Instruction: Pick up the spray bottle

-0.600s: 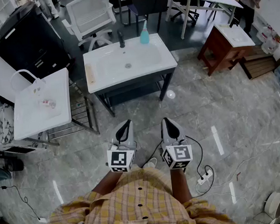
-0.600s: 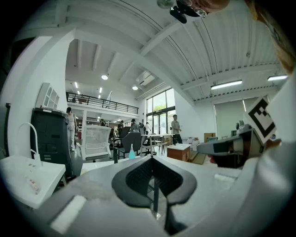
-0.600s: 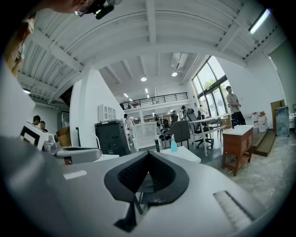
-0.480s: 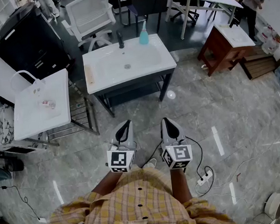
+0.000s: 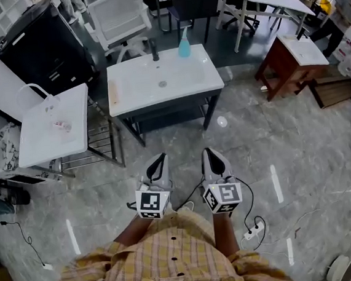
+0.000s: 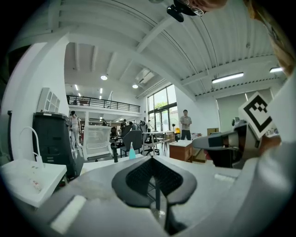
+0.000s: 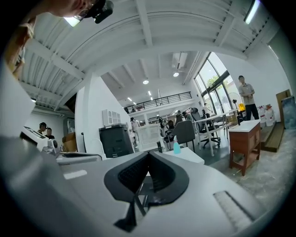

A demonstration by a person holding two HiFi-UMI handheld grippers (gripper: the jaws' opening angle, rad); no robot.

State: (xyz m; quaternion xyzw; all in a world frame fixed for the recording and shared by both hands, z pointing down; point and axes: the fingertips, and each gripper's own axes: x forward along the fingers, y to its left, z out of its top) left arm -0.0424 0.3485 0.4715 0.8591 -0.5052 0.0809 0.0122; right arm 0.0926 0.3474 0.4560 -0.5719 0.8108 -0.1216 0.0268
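Observation:
The spray bottle (image 5: 183, 45) is light blue and stands upright on the back edge of a white sink counter (image 5: 128, 98), beside a black faucet (image 5: 154, 48). It shows small and far off in the left gripper view (image 6: 132, 152) and in the right gripper view (image 7: 176, 147). My left gripper (image 5: 159, 158) and right gripper (image 5: 207, 153) are held side by side in front of me, over the grey floor, well short of the counter. Both point toward it, and each has its jaws together with nothing between them (image 6: 152, 160) (image 7: 148, 155).
A second white basin stand (image 5: 39, 140) with a metal rack is at the left, a black cabinet (image 5: 37, 48) behind it. A white chair (image 5: 117, 19) stands behind the sink. A wooden table (image 5: 295, 63) is at the right. Cables and a power strip (image 5: 251, 233) lie by my feet.
The head view has shifted a little, so the sink and furniture sit slightly lower and to the right. Both grippers keep their place, jaws together. The person at far right has moved.

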